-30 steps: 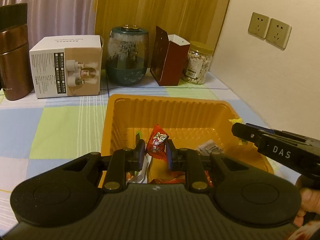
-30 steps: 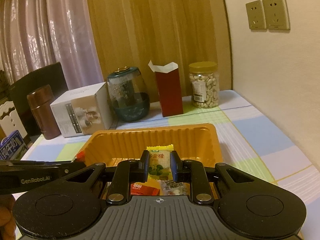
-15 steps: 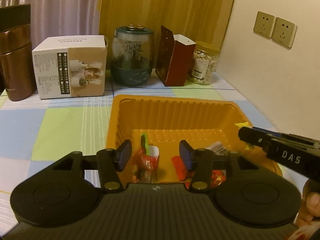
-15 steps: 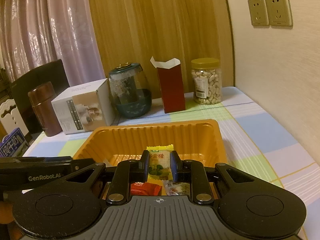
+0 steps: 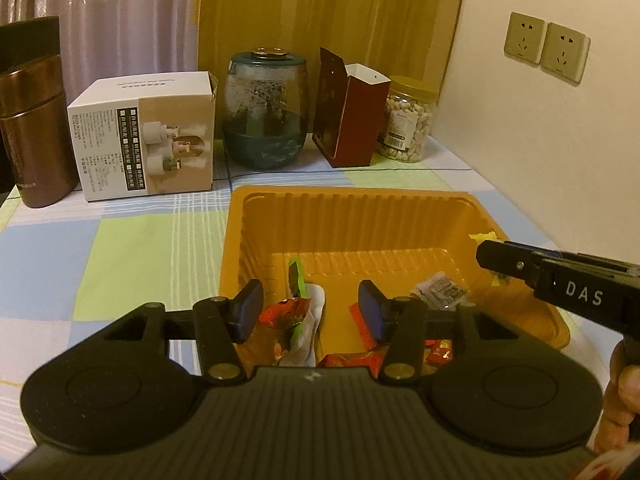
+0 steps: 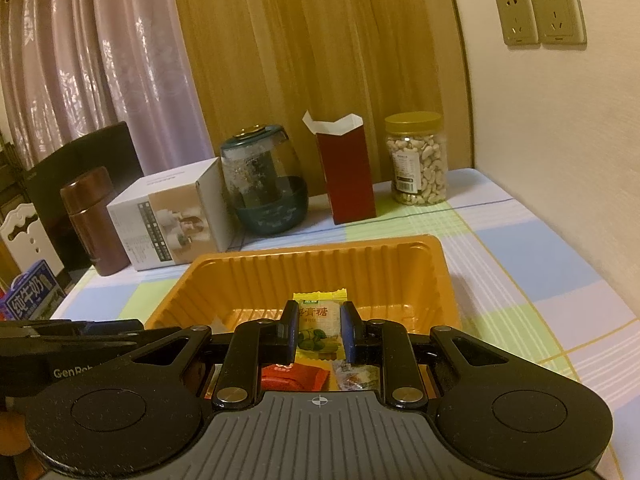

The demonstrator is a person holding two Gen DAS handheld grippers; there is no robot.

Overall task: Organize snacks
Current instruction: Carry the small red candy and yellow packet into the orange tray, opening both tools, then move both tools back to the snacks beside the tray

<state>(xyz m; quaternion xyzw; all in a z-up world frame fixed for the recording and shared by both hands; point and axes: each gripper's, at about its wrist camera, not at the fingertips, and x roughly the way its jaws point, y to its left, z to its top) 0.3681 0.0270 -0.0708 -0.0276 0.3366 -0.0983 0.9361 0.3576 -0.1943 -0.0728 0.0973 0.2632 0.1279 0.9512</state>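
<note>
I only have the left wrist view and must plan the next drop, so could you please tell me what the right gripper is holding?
Observer: The right gripper is shut on a yellow-green candy packet, held upright over the orange tray.
Operator: Thank you; what lies beneath it?
Observer: A red packet and a clear-wrapped sweet lie in the tray just below it.
Operator: Is there anything beyond the table's left edge?
Observer: A blue milk carton shows there.
</note>
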